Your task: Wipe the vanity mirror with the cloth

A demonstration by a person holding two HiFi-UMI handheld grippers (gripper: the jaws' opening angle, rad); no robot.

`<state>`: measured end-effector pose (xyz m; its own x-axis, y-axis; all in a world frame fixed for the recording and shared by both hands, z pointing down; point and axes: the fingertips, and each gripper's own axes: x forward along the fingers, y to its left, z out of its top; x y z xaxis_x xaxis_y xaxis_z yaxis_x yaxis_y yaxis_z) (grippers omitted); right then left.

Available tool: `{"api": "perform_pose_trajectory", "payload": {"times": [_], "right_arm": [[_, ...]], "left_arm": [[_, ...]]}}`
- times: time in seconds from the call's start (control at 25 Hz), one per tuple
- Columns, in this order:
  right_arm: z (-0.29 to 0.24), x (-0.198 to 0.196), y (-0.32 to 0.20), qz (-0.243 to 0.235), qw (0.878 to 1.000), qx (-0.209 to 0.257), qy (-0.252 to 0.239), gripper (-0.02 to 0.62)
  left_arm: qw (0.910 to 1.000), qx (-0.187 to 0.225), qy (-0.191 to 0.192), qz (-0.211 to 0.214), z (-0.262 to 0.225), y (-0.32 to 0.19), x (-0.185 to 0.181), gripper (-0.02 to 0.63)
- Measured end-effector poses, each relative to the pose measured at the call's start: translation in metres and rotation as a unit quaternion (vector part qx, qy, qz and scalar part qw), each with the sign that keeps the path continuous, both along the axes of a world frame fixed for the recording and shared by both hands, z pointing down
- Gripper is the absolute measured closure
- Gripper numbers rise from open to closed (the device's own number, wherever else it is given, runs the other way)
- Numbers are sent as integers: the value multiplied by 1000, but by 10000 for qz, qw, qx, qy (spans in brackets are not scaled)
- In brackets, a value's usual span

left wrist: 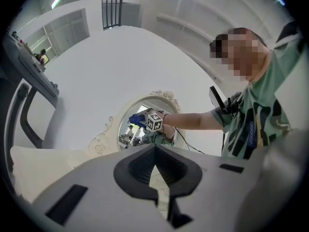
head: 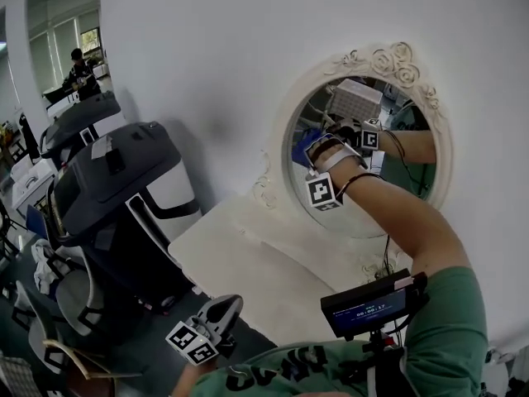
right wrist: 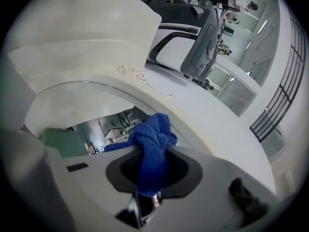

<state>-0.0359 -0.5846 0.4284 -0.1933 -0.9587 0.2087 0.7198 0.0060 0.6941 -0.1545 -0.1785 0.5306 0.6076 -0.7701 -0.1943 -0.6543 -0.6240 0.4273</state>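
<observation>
Wiping step in hand: right tool (head: pixel 318 149) clenched on the blue cloth (right wrist: pixel 150 144), seemingly touching the upper-left glass of the vanity mirror (head: pixel 388 59) above the table (head: pixel 231 255). Left tool (head: pixel 221 311) closed, empty, well apart. Next: sweep across the glass with steady pressure.

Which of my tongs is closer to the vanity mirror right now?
Right. The right tongs hold the blue cloth at the vanity mirror; the left tongs hang low, well away from it.
</observation>
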Motion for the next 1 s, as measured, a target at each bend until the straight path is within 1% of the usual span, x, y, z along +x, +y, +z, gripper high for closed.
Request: {"api": "perform_pose_trajectory", "payload": {"times": [0.12,0.24,0.4,0.52,0.6,0.76,1.0], "right_arm": [[4,50,30,145,9997,-176,-3,525],[11,108,64,397,9987,-314,88,525],[15,181,111,762,9958,-487,151,525],[17,225,138,1065,9924,-594,147,525],[25,244,147,1250,9897,-679,171,525],[33,269,158,1679,9822,-800,252,525],[40,287,164,2182,9704,-1022,177,525]], "left_arm": [[9994,101,-69,315,-11,-9,17,600],[9974,219,-97,681,-20,-19,38,600],[9921,349,-98,1197,-37,-22,75,600],[9879,433,-113,1483,-45,-20,96,600],[9865,448,-119,1568,-43,-22,101,600],[9853,475,-140,1637,-42,-26,103,600],[9874,470,-137,1506,-42,-21,97,600]]}}
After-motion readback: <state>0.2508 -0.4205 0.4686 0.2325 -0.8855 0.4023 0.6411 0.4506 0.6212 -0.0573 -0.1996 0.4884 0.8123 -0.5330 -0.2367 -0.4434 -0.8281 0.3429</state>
